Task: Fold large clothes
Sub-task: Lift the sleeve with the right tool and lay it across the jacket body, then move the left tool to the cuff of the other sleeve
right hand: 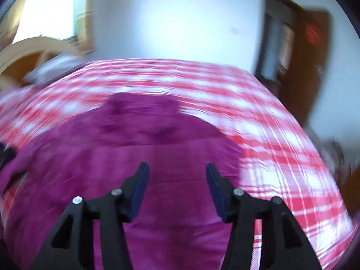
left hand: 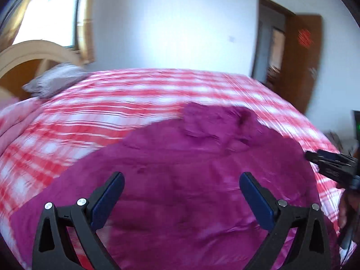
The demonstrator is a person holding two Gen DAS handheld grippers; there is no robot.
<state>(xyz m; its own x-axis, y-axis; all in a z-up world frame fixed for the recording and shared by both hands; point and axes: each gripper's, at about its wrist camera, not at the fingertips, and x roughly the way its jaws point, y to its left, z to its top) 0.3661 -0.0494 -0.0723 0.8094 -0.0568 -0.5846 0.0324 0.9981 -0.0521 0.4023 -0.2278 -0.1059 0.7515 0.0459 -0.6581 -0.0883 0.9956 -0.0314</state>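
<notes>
left gripper (left hand: 181, 185) jaws wide apart, nothing between, above magenta garment (left hand: 180, 168) spread on red-checked bedspread (left hand: 90, 103); right gripper (left hand: 329, 160) at right edge

**Soft cloth, matt plastic, warm wood**

The magenta garment (left hand: 180, 180) looks like plush, fleecy cloth, matt and softly creased. Under it the checked bedcover (left hand: 101, 103) is a thinner woven fabric. The left tongs (left hand: 181, 180) are matt black plastic with dull blue pads (left hand: 108, 200) and shiny metal pins. The headboard (left hand: 27, 54) and door (left hand: 303, 51) look like smooth wood.

Your left gripper (left hand: 181, 185) and right gripper (right hand: 177, 175) were black plastic, with blue pads (left hand: 256, 198) and silver screws (right hand: 77, 200).
</notes>
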